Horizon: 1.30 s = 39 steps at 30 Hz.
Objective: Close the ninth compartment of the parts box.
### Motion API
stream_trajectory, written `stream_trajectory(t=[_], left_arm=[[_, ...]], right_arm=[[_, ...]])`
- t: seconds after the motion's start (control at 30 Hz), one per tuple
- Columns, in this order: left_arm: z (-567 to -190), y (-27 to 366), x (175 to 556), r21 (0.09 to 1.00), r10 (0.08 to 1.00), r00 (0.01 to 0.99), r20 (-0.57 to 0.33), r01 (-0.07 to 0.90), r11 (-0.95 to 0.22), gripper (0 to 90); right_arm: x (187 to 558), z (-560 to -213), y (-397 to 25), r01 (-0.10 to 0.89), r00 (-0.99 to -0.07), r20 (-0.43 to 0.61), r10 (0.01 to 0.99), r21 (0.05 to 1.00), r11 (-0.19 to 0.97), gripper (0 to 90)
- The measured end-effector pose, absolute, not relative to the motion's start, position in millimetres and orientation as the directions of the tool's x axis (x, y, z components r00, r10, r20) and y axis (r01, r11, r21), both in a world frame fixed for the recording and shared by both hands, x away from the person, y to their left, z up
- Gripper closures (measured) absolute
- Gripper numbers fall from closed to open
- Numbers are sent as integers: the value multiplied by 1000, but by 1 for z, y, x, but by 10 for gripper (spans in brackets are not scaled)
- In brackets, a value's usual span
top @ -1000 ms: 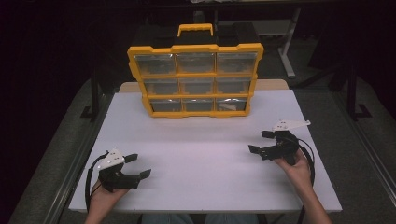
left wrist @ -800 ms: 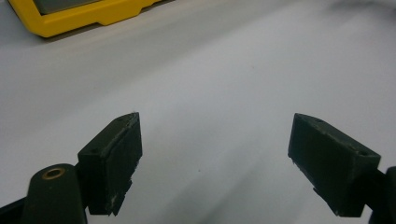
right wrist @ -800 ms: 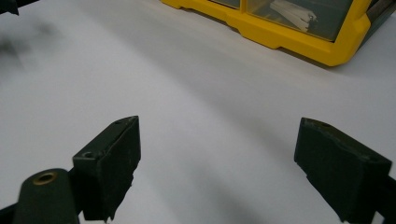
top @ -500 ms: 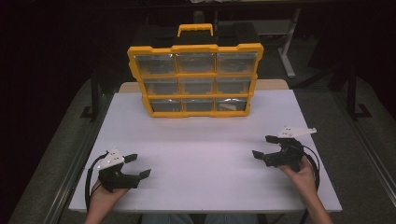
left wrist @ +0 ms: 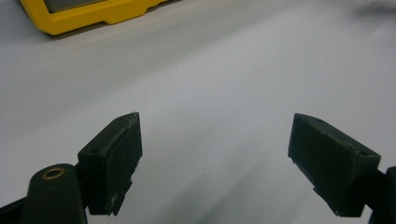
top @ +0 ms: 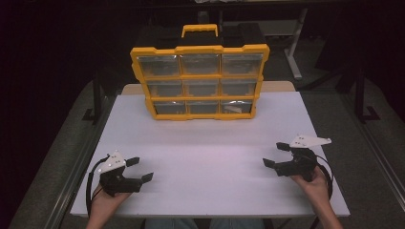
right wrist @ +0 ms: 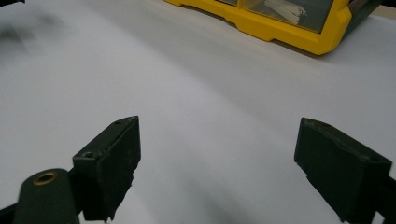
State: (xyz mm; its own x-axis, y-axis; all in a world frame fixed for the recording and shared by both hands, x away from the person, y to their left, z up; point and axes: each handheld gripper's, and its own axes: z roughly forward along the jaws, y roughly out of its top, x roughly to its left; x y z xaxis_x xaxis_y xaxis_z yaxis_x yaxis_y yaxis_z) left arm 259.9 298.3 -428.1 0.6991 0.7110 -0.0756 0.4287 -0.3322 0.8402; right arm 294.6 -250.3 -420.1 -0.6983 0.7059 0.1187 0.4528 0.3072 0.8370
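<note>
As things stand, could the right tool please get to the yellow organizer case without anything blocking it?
Probably yes: the right tool is open and empty, and only bare white table lies between it and the yellow organizer case standing at the far side.

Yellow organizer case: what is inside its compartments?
The yellow organizer case stands upright on the white table, nine clear-fronted compartments facing the person. In the right gripper view, one bottom compartment holds pale white pieces. Glare and haze hide the other compartments' contents.
</note>
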Motion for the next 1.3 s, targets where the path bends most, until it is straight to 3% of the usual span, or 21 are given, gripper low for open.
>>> stream_trajectory(t=[1.3], left_arm=[[-433, 299, 264, 835, 683, 726, -82, 424, -351, 175]], right_arm=[[276, -430, -272, 444, -665, 109, 738, 853, 273, 137]])
